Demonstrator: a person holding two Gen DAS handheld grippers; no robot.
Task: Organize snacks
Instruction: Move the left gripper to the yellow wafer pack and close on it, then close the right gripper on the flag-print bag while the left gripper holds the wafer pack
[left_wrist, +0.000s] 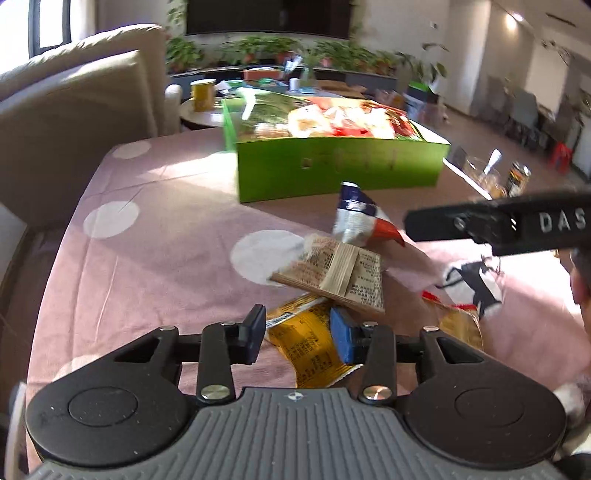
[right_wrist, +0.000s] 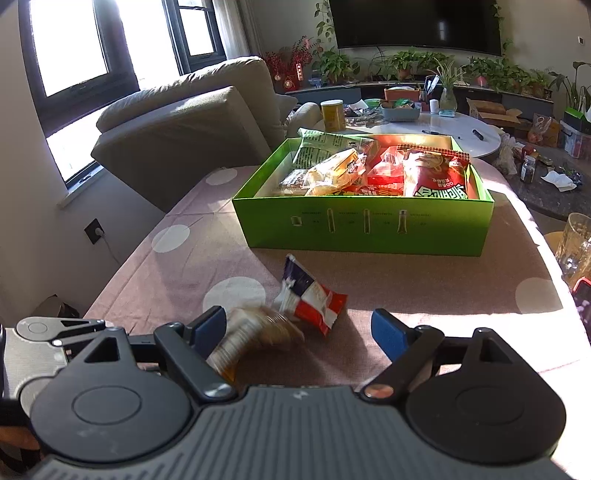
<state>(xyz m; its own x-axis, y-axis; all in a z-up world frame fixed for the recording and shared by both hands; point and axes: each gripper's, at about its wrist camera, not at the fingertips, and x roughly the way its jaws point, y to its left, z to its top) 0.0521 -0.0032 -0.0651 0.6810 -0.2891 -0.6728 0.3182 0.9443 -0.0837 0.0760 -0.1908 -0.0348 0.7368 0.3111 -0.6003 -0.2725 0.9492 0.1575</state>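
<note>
Left gripper (left_wrist: 297, 334): jaws narrow, pinching the yellow packet (left_wrist: 314, 347).
Right gripper (right_wrist: 299, 332): wide, empty.
Risk: the tan packet (left_wrist: 332, 275) overlapping ahead may drag along.

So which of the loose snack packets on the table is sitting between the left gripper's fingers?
The yellow packet, between the left gripper pads. The tan packet and the red, white and blue packet lie farther off, toward the green box.

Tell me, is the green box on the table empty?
No, the green box holds several snack packets, among them a red packet and a green packet.
</note>
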